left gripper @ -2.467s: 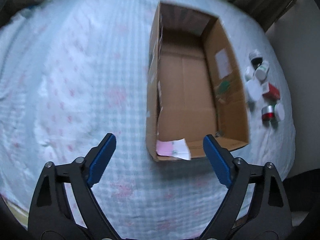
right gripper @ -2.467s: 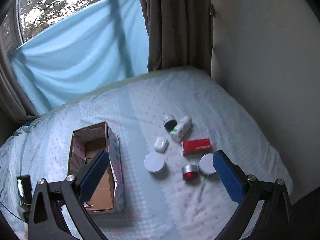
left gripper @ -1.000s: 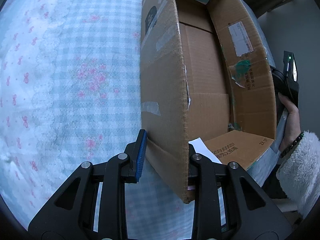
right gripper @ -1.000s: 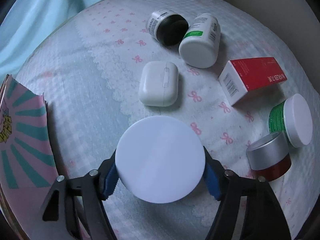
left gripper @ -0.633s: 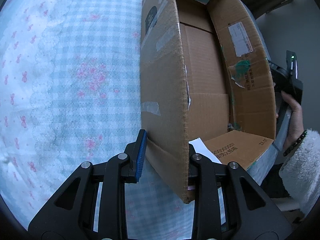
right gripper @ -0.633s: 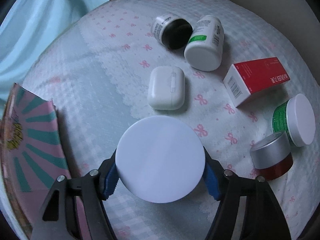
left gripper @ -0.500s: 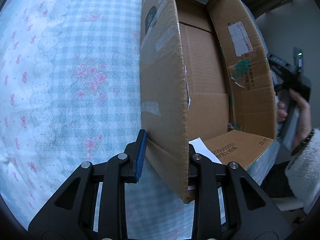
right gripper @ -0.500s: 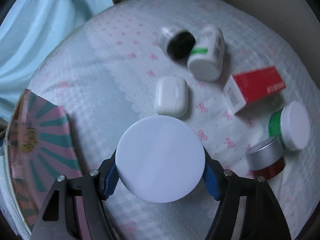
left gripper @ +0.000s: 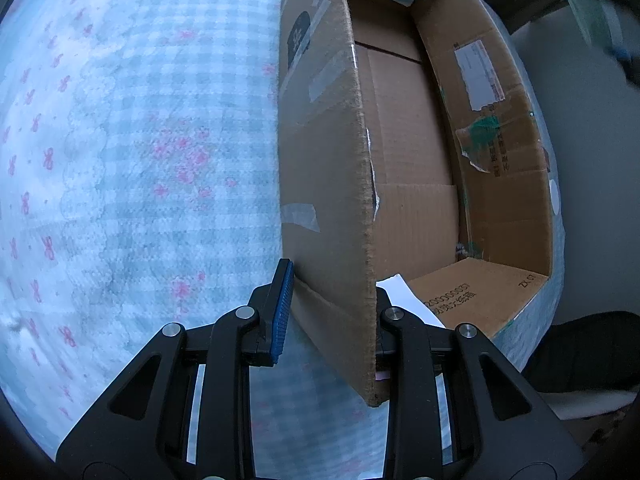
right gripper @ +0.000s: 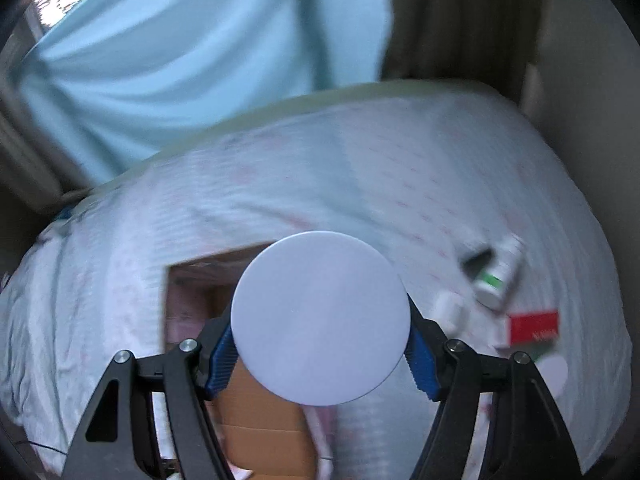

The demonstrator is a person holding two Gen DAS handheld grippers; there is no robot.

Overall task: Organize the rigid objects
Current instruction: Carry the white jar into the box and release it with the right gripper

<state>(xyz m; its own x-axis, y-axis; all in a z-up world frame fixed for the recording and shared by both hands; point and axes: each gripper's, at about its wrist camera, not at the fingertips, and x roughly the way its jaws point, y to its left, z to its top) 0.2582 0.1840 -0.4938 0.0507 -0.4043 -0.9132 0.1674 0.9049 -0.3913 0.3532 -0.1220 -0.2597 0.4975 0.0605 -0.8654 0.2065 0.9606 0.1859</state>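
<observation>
My left gripper (left gripper: 330,312) is shut on the near left wall of an open brown cardboard box (left gripper: 320,168) that lies on the bed. The box holds only a white paper slip (left gripper: 404,296) at its near end. My right gripper (right gripper: 320,344) is shut on a round white lidded jar (right gripper: 320,324) and holds it in the air above the bed, with the box (right gripper: 256,420) below and behind it. The remaining items lie blurred at the right: a white earbud case (right gripper: 448,312), a white bottle with a green label (right gripper: 500,276), a dark jar (right gripper: 476,260) and a red carton (right gripper: 532,326).
The bed has a pale blue checked cover with pink bows (left gripper: 120,168). A pale blue curtain (right gripper: 200,60) and a brown curtain (right gripper: 460,20) hang behind the bed. A wall (right gripper: 592,80) stands at the right. A blurred device (left gripper: 600,12) shows at the upper right in the left wrist view.
My right gripper has lifted the white jar off the bed and swung left toward the box. The left gripper still holds the box wall; the right hand left its view.
</observation>
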